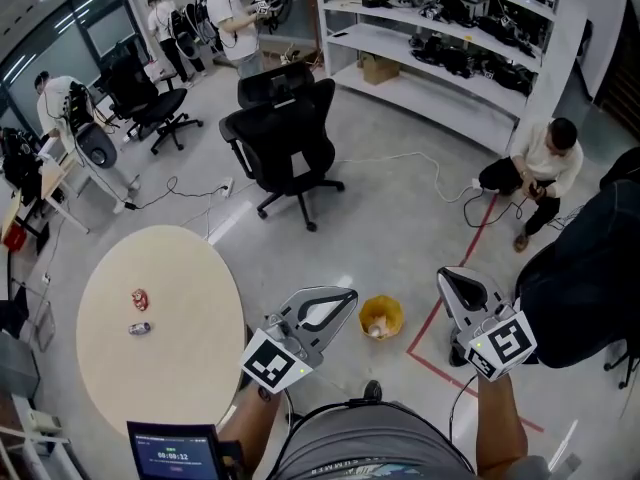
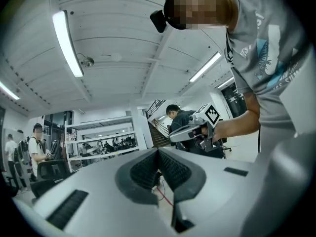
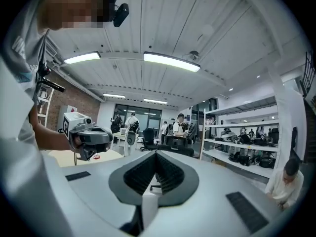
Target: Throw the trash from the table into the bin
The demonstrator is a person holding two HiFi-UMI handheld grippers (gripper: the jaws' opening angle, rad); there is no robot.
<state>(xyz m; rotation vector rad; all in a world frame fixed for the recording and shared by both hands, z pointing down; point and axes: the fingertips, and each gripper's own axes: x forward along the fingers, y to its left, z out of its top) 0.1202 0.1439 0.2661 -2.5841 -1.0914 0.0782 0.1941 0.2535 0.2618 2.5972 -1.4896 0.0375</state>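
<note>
Two pieces of trash lie on the round beige table (image 1: pixel 190 268) at the left: a red crumpled wrapper (image 1: pixel 139 298) and a small silver can (image 1: pixel 139 328). The yellow bin (image 1: pixel 381 315) stands on the floor right of the table, with some trash inside. My left gripper (image 1: pixel 349 294) is held up level just left of the bin, shut and empty; its pads (image 2: pixel 170 168) meet. My right gripper (image 1: pixel 446 277) hangs right of the bin, also shut with nothing in it, its pads (image 3: pixel 169 174) closed together. Each gripper shows in the other's view: right gripper (image 2: pixel 195 130), left gripper (image 3: pixel 88 137).
Black office chairs (image 1: pixel 290 148) stand beyond the bin. White shelves (image 1: pixel 450 38) line the back. A person (image 1: pixel 540 168) sits on the floor at right; others stand at the far left. Red tape (image 1: pixel 440 313) and cables cross the floor. A tablet (image 1: pixel 175 453) sits near me.
</note>
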